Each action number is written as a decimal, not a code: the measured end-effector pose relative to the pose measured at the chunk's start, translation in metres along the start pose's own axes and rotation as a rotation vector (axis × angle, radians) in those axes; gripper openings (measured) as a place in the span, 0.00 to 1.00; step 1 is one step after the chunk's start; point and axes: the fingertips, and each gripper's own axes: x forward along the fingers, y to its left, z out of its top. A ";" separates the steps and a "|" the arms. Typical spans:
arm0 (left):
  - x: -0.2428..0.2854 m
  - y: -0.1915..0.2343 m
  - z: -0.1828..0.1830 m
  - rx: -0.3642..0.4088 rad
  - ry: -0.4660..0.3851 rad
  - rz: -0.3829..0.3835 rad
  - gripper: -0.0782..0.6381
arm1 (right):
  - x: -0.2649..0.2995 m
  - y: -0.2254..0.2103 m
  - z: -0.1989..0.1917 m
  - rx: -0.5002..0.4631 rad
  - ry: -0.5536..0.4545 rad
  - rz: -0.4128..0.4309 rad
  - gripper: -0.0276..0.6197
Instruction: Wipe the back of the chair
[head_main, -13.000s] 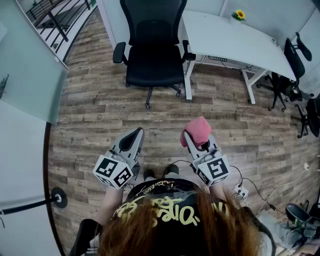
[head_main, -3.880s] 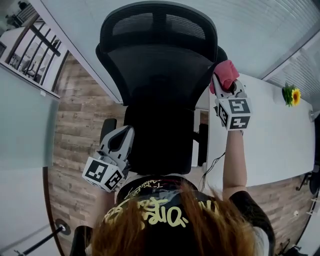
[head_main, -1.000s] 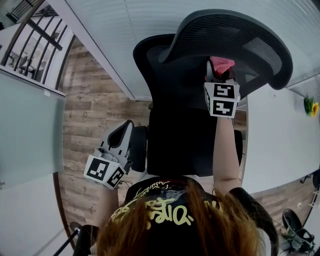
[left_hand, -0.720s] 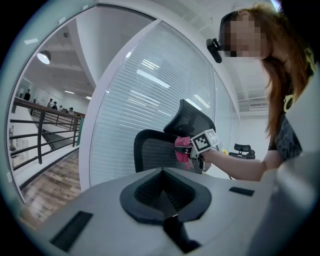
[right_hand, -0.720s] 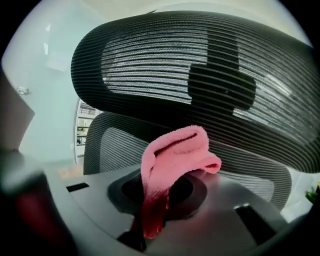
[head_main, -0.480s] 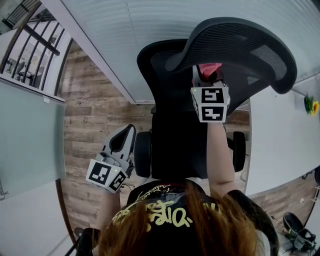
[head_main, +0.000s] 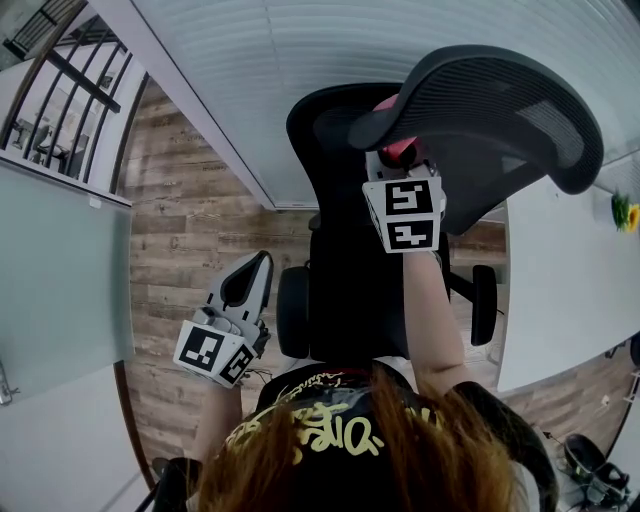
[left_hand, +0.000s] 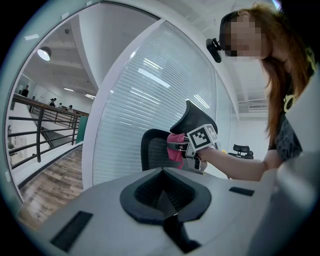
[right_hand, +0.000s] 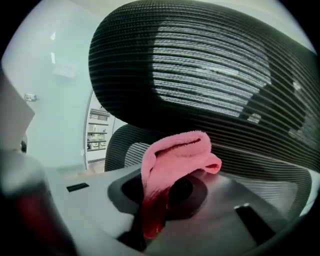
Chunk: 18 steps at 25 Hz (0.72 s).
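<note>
A black mesh office chair fills the middle of the head view, its curved headrest (head_main: 490, 95) jutting out above the backrest (head_main: 345, 230). My right gripper (head_main: 397, 160) is raised to the top of the backrest, just below the headrest, and is shut on a pink cloth (head_main: 396, 150). The right gripper view has the cloth (right_hand: 175, 155) bunched in the jaws, pressed up near the headrest mesh (right_hand: 200, 75). My left gripper (head_main: 259, 262) hangs low beside the chair's left side, shut and holding nothing. From the left gripper view (left_hand: 165, 197), the cloth (left_hand: 176, 148) lies against the backrest (left_hand: 152, 150).
A glass partition with blinds (head_main: 300, 50) stands right behind the chair. A white desk (head_main: 560, 290) with a sunflower (head_main: 622, 210) is at the right. Wood floor (head_main: 190, 230) lies at the left, with a railing (head_main: 60, 90) beyond. Another chair (left_hand: 242, 149) stands far off.
My right gripper has slid leftward with the pink cloth along the chair's back under the headrest. The left gripper has stayed low at the left.
</note>
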 end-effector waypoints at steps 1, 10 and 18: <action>-0.001 0.002 -0.001 -0.001 0.002 0.000 0.10 | 0.002 0.005 0.002 -0.002 -0.003 0.005 0.14; -0.003 0.008 -0.005 0.004 0.015 -0.016 0.10 | 0.012 0.035 0.014 0.005 -0.028 0.054 0.14; -0.004 0.011 -0.007 0.007 0.019 -0.030 0.10 | 0.019 0.057 0.023 0.016 -0.054 0.083 0.14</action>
